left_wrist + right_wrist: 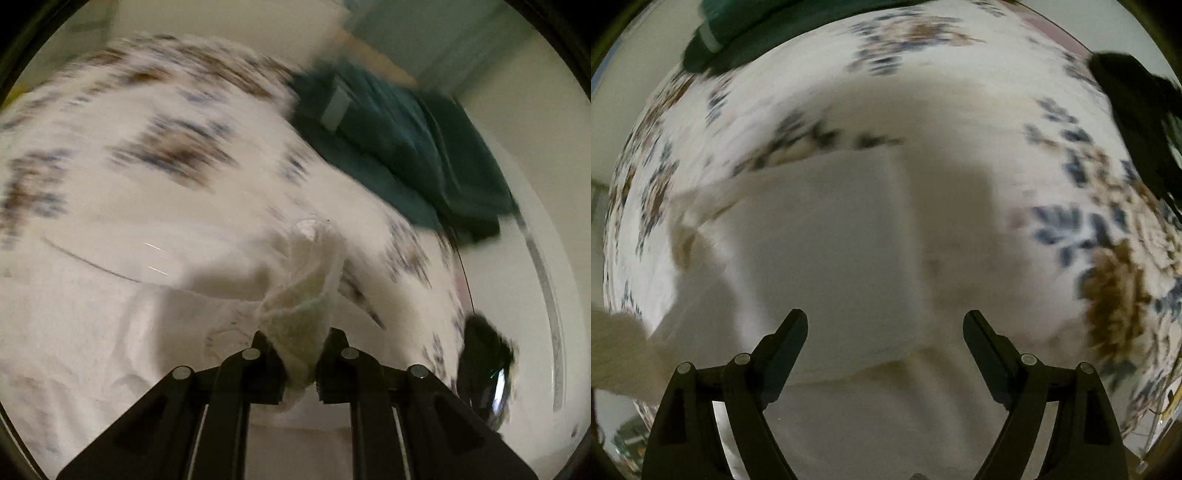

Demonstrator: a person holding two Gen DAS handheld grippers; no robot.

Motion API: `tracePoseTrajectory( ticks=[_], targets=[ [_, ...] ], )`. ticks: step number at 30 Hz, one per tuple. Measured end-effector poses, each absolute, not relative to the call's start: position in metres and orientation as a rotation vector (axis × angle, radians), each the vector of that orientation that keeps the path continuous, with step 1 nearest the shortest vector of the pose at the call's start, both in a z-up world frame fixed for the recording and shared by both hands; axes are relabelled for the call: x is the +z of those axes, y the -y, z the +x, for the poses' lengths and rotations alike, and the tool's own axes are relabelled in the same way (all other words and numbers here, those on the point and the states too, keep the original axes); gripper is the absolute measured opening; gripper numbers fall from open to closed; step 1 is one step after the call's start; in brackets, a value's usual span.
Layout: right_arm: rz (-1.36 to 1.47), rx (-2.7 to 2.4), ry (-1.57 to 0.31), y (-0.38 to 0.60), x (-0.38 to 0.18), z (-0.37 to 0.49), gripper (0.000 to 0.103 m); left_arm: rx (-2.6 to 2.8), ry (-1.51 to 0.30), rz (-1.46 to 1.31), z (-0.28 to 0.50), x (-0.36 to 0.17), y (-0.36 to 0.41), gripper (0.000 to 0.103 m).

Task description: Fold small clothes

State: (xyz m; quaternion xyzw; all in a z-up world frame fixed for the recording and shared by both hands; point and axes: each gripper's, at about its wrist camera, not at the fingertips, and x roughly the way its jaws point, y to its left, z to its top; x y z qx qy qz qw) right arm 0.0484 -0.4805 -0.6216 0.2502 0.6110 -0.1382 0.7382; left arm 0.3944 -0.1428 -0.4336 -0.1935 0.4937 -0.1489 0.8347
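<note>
Motion blur smears both views, so the floral cover (pixel 155 155) shows only vague blue and brown patches. One white garment (pixel 827 258) lies flat on it, below the right tool (pixel 885 332), whose jaws stand wide and empty. The left tool (pixel 300 354) pinches a bunched white fold (pixel 299 317). One teal garment (pixel 399 147) lies beyond, partly cut off.
</note>
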Motion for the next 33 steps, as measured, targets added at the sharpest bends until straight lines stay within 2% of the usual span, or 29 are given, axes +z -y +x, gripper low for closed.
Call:
tracePoseTrajectory(
  ticks=[2, 7, 9, 10, 11, 13, 14, 15, 17, 20, 26, 27, 28, 29, 33],
  targets=[
    [0.581, -0.327, -1.353, 0.533, -0.606, 0.068, 0.088, -0.365, -1.102, -0.357, 0.396, -0.455, 0.203, 0.01],
    [0.684, -0.355, -1.378, 0.61, -0.6, 0.083, 0.088, -0.356, -1.235, -0.243, 0.393, -0.495, 0.272, 0.013],
    [0.747, -0.318, -1.388, 0.633, -0.601, 0.082, 0.088, -0.344, -1.231, -0.241, 0.388, -0.499, 0.275, 0.022],
    [0.77, -0.299, -1.388, 0.63, -0.601, 0.101, 0.088, -0.356, -1.215, -0.241, 0.385, -0.497, 0.272, 0.043],
    [0.8, -0.268, -1.377, 0.638, -0.598, 0.101, 0.088, -0.351, -1.21, -0.239, 0.383, -0.495, 0.265, 0.069],
    [0.852, -0.174, -1.351, 0.653, -0.59, 0.088, 0.082, -0.318, -1.178, -0.236, 0.375, -0.491, 0.243, 0.085],
    [0.862, -0.133, -1.347, 0.649, -0.59, 0.098, 0.073, -0.287, -1.165, -0.225, 0.375, -0.487, 0.23, 0.085],
    [0.87, -0.084, -1.348, 0.653, -0.586, 0.094, 0.069, -0.246, -1.152, -0.208, 0.37, -0.485, 0.212, 0.085],
    [0.882, 0.006, -1.339, 0.637, -0.589, 0.126, 0.069, -0.147, -1.116, -0.177, 0.356, -0.482, 0.164, 0.09],
    [0.837, 0.1, -1.345, 0.633, -0.586, 0.13, 0.069, 0.024, -1.1, -0.087, 0.332, -0.488, 0.103, 0.09],
    [0.616, 0.133, -1.504, 0.57, -0.63, 0.202, 0.069, 0.267, -1.214, -0.005, 0.285, -0.545, 0.018, 0.09],
    [0.561, 0.139, -1.522, 0.565, -0.635, 0.2, 0.054, 0.291, -1.25, -0.008, 0.277, -0.559, 0.009, 0.09],
    [0.519, 0.143, -1.523, 0.549, -0.641, 0.214, 0.035, 0.302, -1.271, -0.014, 0.273, -0.569, 0.006, 0.09],
    [0.465, 0.13, -1.523, 0.542, -0.641, 0.22, 0.008, 0.307, -1.29, -0.018, 0.268, -0.578, 0.004, 0.09],
    [0.347, 0.086, -1.328, 0.546, -0.597, 0.233, 0.006, 0.294, -1.302, -0.041, 0.264, -0.596, 0.003, 0.09]
  ],
)
